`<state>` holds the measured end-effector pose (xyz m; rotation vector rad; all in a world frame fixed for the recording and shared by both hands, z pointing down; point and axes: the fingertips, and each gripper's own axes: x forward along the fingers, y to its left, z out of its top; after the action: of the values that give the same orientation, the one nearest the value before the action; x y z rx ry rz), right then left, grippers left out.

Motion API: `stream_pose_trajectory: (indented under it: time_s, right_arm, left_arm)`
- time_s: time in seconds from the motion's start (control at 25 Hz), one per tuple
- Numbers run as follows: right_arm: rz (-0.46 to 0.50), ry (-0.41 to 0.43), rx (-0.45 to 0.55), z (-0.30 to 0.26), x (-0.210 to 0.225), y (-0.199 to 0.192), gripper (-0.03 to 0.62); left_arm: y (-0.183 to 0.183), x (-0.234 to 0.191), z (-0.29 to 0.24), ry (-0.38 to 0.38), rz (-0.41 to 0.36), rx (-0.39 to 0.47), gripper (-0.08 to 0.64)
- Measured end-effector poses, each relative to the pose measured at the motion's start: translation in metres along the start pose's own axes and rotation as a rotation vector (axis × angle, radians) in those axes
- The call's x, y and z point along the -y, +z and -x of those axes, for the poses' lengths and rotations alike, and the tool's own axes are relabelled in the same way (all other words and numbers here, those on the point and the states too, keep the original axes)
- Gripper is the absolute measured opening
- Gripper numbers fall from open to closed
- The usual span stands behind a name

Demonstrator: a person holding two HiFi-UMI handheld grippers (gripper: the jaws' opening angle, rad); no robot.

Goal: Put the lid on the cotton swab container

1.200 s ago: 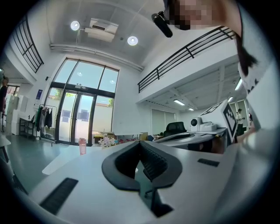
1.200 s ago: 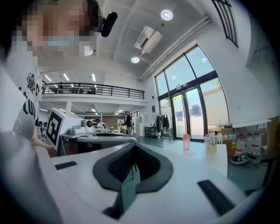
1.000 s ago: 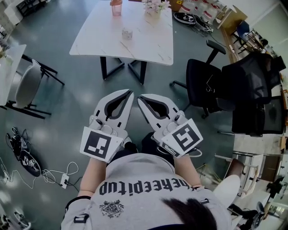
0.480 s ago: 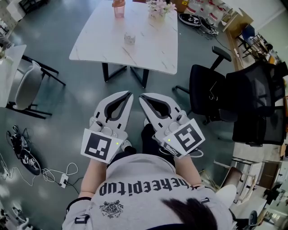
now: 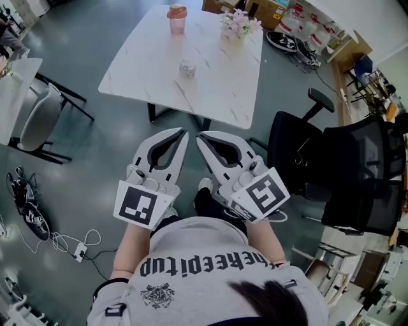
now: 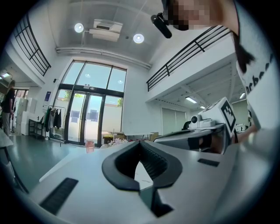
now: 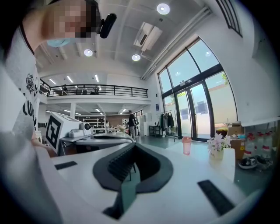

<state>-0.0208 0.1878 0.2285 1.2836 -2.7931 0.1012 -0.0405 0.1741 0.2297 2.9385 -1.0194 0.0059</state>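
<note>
Head view: I hold both tools level in front of my chest, side by side with their tips nearly touching. My left gripper [image 5: 183,132] has its jaws together with nothing in them, and my right gripper [image 5: 199,137] is the same, closed and empty. Each carries its marker cube at the back near my hands. Ahead of the tips, well apart from them, is a white marble table [image 5: 146,60]. The cotton swab container [image 5: 187,68] sits near the table's middle, small, pale and round; it is too small to tell how its lid sits. A pink cup [image 5: 176,19] and a vase of flowers [image 5: 240,25] stand along the far edge. A black office chair [image 5: 296,146] is to the right of the table, a white chair [image 5: 35,121] to the left, and cables [image 5: 32,223] lie on the floor at lower left.

Left gripper view: the left gripper [image 6: 141,143] has its jaws meeting at the tips, and the dark pads' loop holds nothing. The pink cup [image 6: 89,145] and the flowers [image 6: 117,141] show beyond. The right gripper [image 6: 205,131] is just beside it.

Right gripper view: the right gripper [image 7: 133,145] is closed at the tips with nothing held. The pink cup [image 7: 187,145] and the flowers [image 7: 217,146] are ahead to the right, and the left gripper [image 7: 100,138] is alongside.
</note>
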Motion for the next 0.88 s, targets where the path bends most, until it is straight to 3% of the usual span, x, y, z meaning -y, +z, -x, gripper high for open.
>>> stream_pose_trajectory:
  time_s: [0.88]
  right_arm:
    - [-0.016, 0.152, 0.001, -0.006, 0.101, -0.001, 0.011]
  left_arm:
    - [-0.003, -0.006, -0.098, 0.148, 0.003, -0.021, 0.015]
